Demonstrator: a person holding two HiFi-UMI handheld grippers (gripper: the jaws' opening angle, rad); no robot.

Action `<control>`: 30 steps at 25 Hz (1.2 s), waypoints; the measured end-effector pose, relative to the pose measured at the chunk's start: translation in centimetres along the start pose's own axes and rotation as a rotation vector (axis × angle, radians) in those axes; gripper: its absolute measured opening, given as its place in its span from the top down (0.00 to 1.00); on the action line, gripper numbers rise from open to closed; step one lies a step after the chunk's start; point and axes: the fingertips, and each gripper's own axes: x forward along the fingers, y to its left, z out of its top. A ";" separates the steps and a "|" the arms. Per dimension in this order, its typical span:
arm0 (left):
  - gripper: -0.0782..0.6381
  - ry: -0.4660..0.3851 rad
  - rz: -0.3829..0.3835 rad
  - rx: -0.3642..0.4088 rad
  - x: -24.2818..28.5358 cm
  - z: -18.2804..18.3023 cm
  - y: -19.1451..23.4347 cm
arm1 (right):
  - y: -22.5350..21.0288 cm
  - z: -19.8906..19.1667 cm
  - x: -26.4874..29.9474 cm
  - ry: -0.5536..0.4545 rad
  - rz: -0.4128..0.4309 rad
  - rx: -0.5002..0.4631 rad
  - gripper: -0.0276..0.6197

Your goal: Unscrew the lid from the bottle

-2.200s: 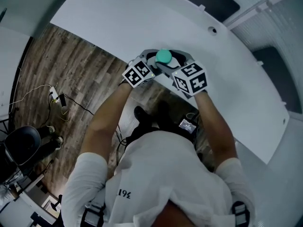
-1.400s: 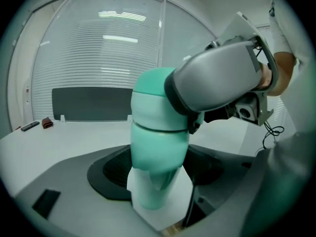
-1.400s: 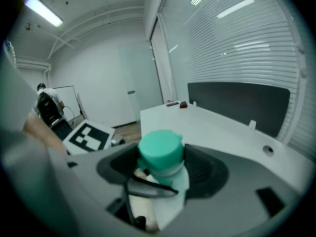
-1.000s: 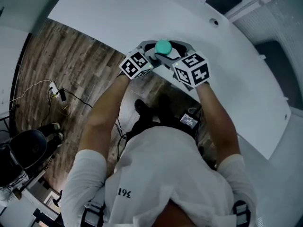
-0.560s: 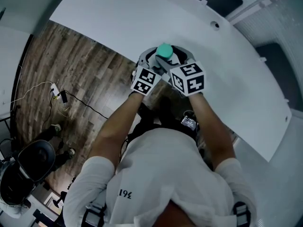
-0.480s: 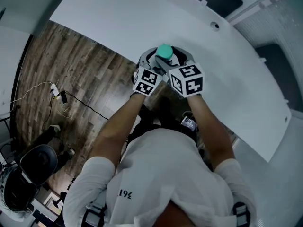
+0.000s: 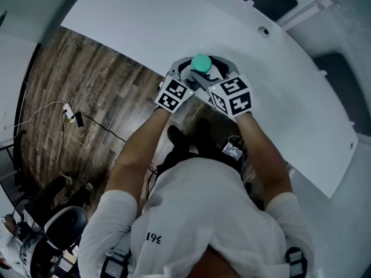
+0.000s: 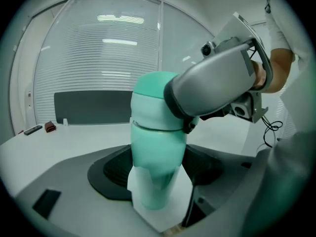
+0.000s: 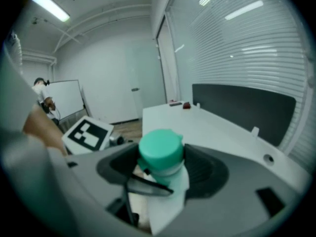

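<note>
Between the jaws of the left gripper (image 8: 157,176) sits the teal bottle (image 8: 158,149), upright. Both dark pads press its lower body where the white label (image 8: 170,209) wraps it, so that tool is clenched on the bottle and serves as the anchor. Up top, the right gripper (image 9: 163,168) comes in from the other side w/ its jaws closed around the lid (image 9: 160,149), pads touching the cap on both sides, a firm grasp as far as its own view shows. In the left gripper view one of its grey jaws lies across the cap's right flank. The two tools cross each other close in, and the left one's marker cube (image 9: 89,132) shows just beside the right jaws. Seen from the head view, bottle & both tools are at the near edge of the white table (image 7: 145,22), right in front of the person. Can't tell if the base rests on the top or is held clear of it. Progress, as a judgement: both grips are set, but the lid is still on. The seam btw. cap and body looks thin and level, no thread showing, no tilt. What's left is most of the job, i.e. turning the cap vs. the held body, prob. w/ regrips, then lifting it off.
</note>
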 end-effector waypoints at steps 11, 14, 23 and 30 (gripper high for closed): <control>0.43 0.028 -0.161 0.050 0.0 0.0 -0.3 | 0.2 0.0 0.1 0.047 0.126 -0.083 0.48; 0.43 0.017 -0.155 0.039 -0.1 0.1 -0.3 | 0.2 0.1 0.1 0.036 0.118 -0.066 0.48; 0.43 0.014 -0.150 0.030 -0.4 -0.1 -0.4 | 0.5 0.0 -0.1 0.022 0.108 -0.061 0.48; 0.43 0.014 -0.151 0.025 -0.3 0.1 -0.5 | 0.4 0.3 -0.4 0.009 0.099 -0.054 0.49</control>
